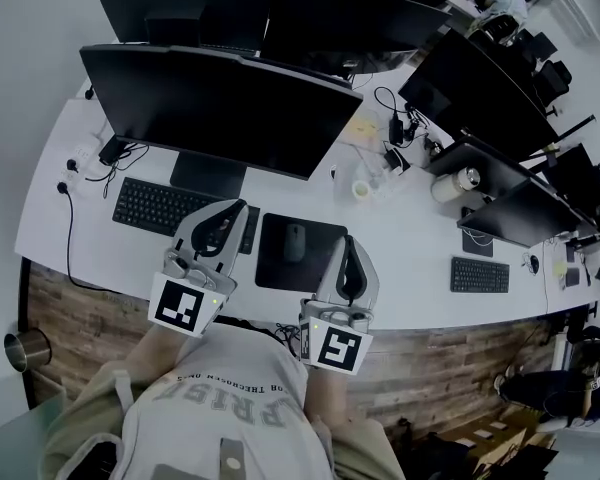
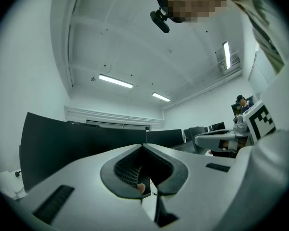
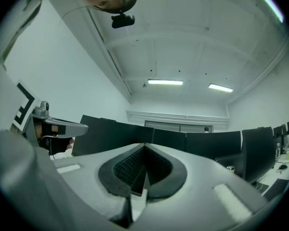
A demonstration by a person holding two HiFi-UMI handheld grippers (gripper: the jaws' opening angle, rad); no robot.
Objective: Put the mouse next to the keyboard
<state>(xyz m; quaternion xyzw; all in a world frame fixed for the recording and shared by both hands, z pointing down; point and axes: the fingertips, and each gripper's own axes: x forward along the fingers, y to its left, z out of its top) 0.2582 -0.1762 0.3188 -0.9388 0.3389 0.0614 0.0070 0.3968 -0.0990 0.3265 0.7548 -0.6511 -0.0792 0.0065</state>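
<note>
1. Head view. The mouse (image 1: 294,240) is small, dark grey and oval. It lies lengthwise on the upper middle of a black mouse pad (image 1: 315,268), near the front edge of the white worktop (image 1: 410,258). The pad sits just to the right of the black keyboard (image 1: 165,206), so the mouse is near the keyboard but apart from it. The left gripper (image 1: 238,208) hangs over the keyboard's right end. The right gripper (image 1: 347,240) hangs over the pad's right edge. Neither touches the mouse. A wide monitor (image 1: 220,108) stands behind the keyboard, and a second keyboard (image 1: 479,275) lies towards the worktop's right end. Wood panelling (image 1: 90,318) faces the front of the worktop.

2. Left gripper view. The jaws are pressed together with nothing between them, and they point about level. Beyond them runs a row of dark monitors (image 2: 77,143) under a white ceiling with strip lights (image 2: 115,81). A person (image 2: 241,102) sits far off at the right.

3. Right gripper view. The jaws are likewise closed and empty. Behind them are more dark screens (image 3: 192,146), white walls and a white ceiling with lit strips.
</note>
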